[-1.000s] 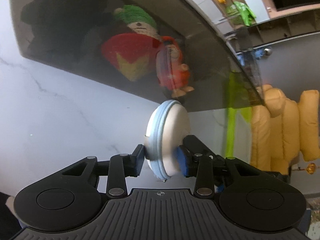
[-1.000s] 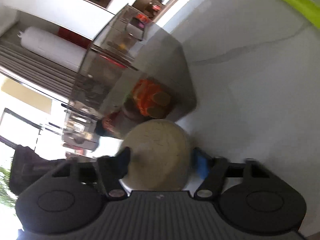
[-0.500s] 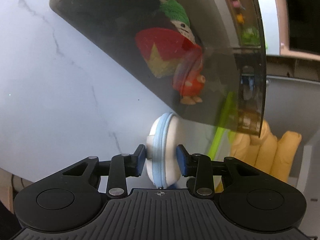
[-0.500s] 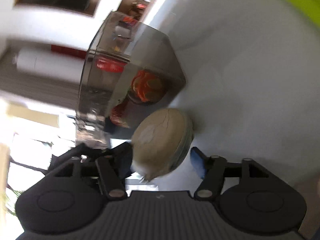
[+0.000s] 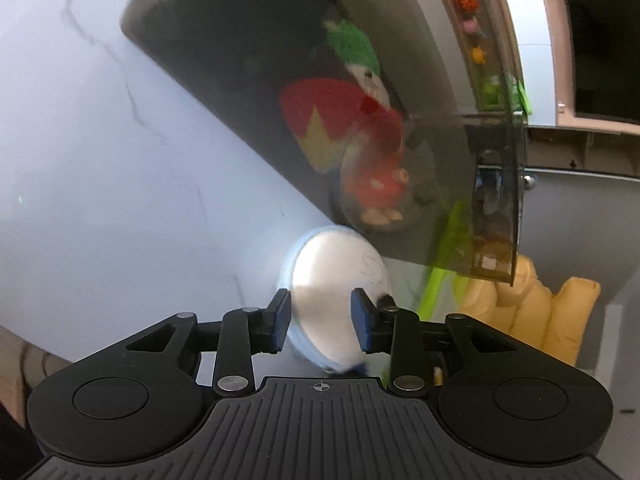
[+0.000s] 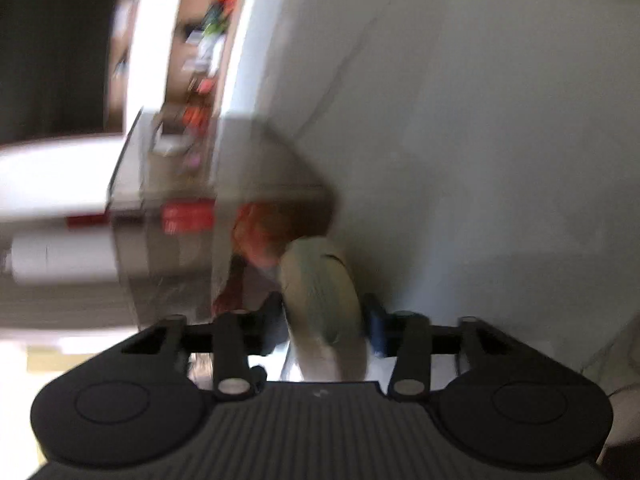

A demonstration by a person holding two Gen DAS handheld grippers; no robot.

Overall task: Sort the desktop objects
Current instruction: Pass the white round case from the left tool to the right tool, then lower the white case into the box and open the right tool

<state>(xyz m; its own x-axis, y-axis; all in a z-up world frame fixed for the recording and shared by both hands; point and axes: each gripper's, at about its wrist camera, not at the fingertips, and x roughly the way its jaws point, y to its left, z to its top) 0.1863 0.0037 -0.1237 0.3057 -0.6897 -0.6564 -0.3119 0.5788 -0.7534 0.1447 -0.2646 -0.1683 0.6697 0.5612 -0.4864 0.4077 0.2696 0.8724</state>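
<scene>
In the left wrist view a round white pouch (image 5: 336, 280) with a light-blue zip rim sits between my left gripper (image 5: 320, 320) fingers, which are shut on it, its flat face turned towards the camera. Just beyond it stands a smoky see-through bin (image 5: 248, 92) holding plush toys: a green-haired one (image 5: 356, 56), a red one with a yellow star (image 5: 316, 120) and an orange one (image 5: 376, 188). In the blurred right wrist view a round pale pouch (image 6: 320, 292) stands edge-on between my right gripper (image 6: 326, 328) fingers, which press its sides. The bin (image 6: 180, 240) is to its left.
White marbled tabletop (image 5: 100, 200) spreads left of the bin. A lime-green tray edge (image 5: 440, 276) and a yellow cushioned seat (image 5: 532, 312) lie right of the pouch. A shelf with small figures (image 5: 472, 20) runs along the far wall.
The left gripper's pouch turned from edge-on to face-on. The right gripper's fingers, wide apart before, closed in on the pouch, now edge-on. Both views swung relative to the bin.
</scene>
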